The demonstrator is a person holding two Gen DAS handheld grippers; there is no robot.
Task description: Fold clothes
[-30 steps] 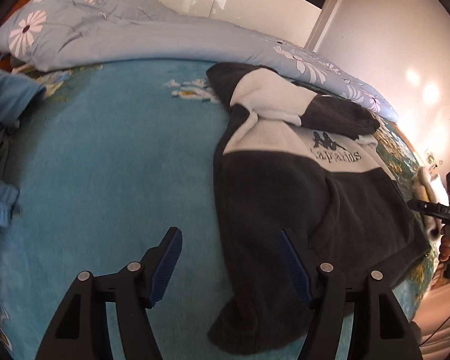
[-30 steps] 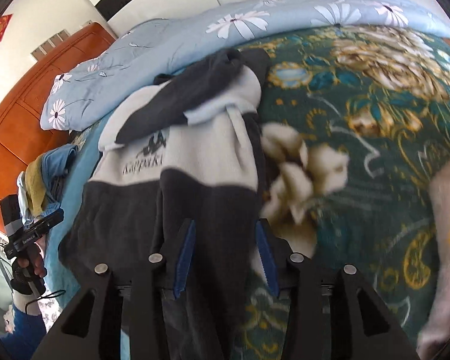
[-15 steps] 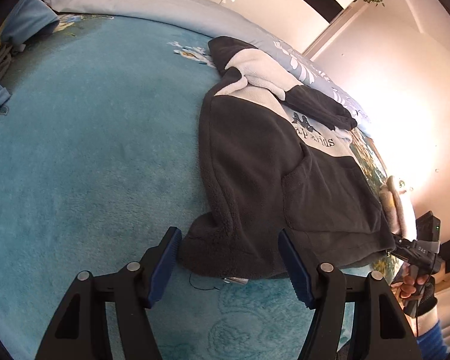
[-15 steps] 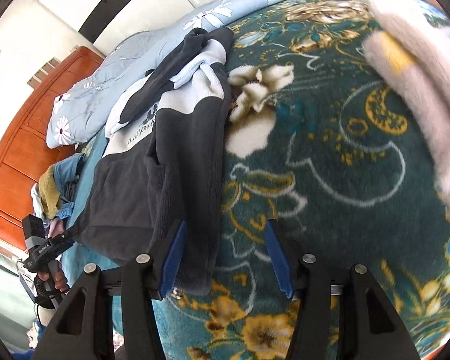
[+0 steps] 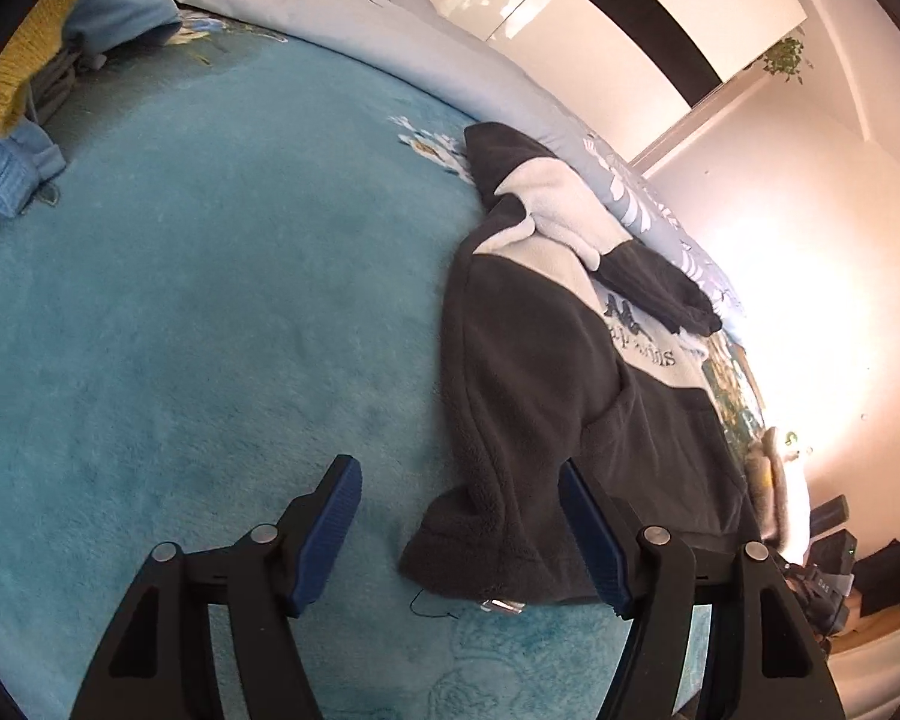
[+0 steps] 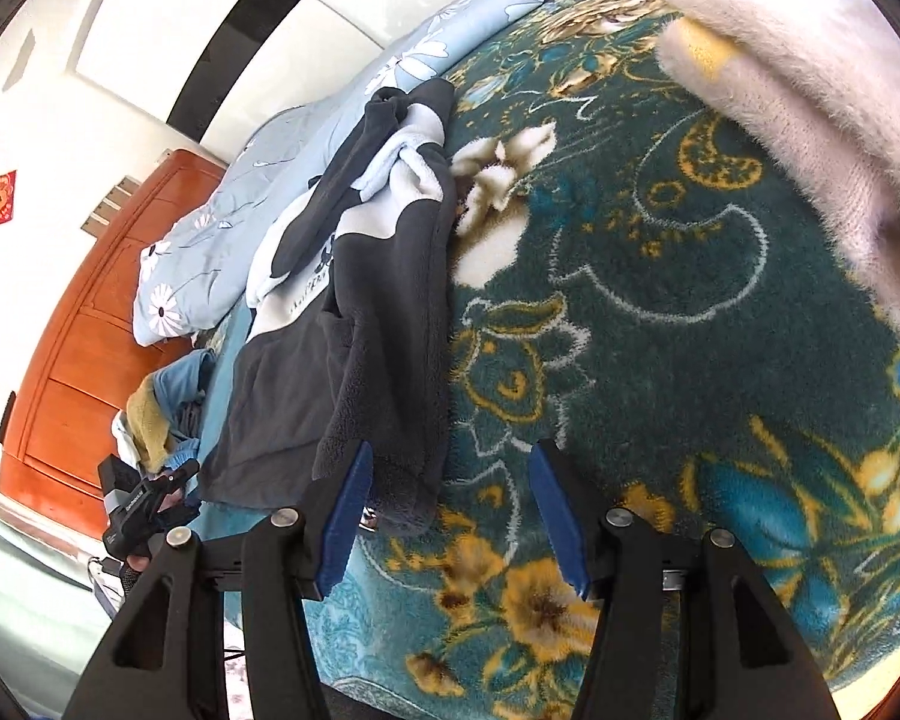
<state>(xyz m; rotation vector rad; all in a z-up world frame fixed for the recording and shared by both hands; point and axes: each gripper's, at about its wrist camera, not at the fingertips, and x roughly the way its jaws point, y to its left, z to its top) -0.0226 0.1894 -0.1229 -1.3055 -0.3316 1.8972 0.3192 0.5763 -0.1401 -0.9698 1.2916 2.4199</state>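
A dark grey and white fleece sweatshirt (image 5: 546,372) lies flat on the bed, its sleeves folded in over the body. My left gripper (image 5: 459,480) is open and empty, hovering just before the sweatshirt's bottom left corner. In the right wrist view the sweatshirt (image 6: 378,324) runs up the left half of the frame. My right gripper (image 6: 450,468) is open and empty, with the bottom right corner of the hem between its fingers, not touching.
A teal blanket (image 5: 180,300) covers the left of the bed, a dark floral blanket (image 6: 660,312) the right. A light blue floral quilt (image 5: 390,42) lies at the far side. A pile of blue and yellow clothes (image 5: 24,90) sits far left. A pale fluffy garment (image 6: 810,90) lies right.
Both grippers pulled back toward the near edge of the bed and now sit at the sweatshirt's bottom corners. The right gripper opened wider.
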